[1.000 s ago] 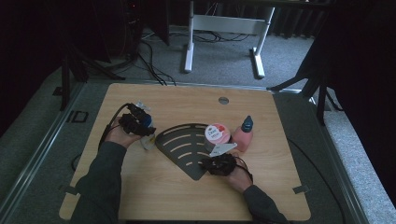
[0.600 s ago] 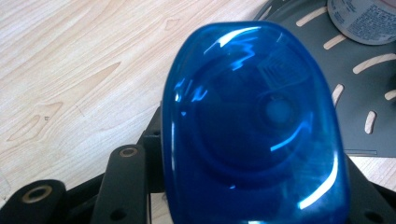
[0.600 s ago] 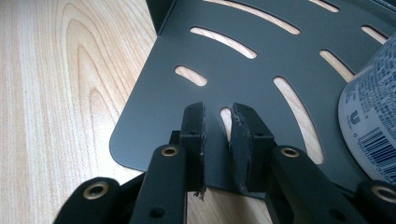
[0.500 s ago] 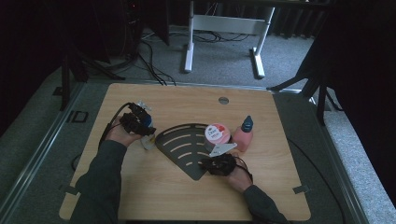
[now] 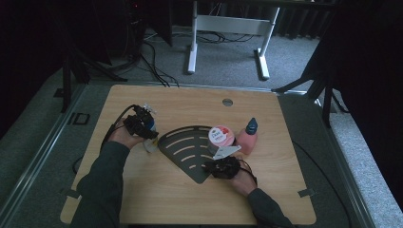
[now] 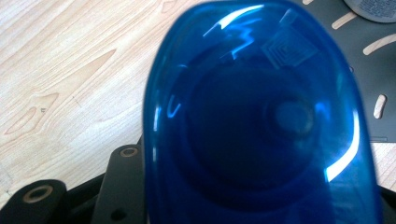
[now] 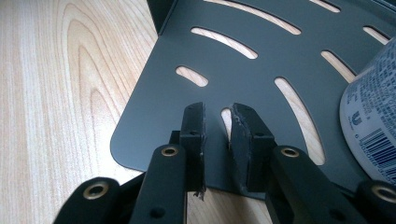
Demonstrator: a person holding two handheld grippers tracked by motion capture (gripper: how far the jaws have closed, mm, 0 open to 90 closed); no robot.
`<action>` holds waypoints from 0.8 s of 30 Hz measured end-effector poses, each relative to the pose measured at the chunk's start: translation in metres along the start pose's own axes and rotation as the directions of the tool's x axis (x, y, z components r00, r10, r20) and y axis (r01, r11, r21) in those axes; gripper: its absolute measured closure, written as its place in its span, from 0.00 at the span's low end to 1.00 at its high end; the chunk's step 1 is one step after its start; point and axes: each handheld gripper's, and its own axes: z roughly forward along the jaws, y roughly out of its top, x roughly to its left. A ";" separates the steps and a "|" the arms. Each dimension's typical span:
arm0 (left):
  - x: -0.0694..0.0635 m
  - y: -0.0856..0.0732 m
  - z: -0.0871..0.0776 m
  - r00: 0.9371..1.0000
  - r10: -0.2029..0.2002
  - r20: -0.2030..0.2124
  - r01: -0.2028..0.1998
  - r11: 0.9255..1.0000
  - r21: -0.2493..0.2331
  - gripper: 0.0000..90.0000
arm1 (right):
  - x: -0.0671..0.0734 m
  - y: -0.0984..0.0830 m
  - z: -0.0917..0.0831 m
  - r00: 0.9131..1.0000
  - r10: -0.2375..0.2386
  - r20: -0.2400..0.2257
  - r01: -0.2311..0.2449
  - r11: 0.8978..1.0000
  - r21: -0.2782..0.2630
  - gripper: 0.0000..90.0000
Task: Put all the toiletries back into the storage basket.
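my left gripper (image 5: 142,126) sits at the table's left, forearm angled in from below. my right gripper (image 5: 219,167) lies low, jaws nearly together.

Near half of table (image 5: 157,199) open: bare wood from left edge to right, only the two forearms crossing it. Far strip also free, bar a small round grommet (image 5: 227,102). Centre blocked by black slotted rack (image 5: 183,147). On its far right corner stands a tub (image 5: 221,137), pink bottle (image 5: 248,137) just beside it to the right; gap between them tight. Right of bottle: clear lane to the edge. Left gripper (image 5: 142,126) with blue cup (image 6: 261,116) sits close to the rack's left edge, narrow passage there.
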 end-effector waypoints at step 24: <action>0.000 0.000 -0.003 1.000 0.029 0.011 -0.029 0.998 0.053 0.60 | -0.001 0.000 0.000 1.000 0.002 -0.005 -0.002 1.000 0.000 0.83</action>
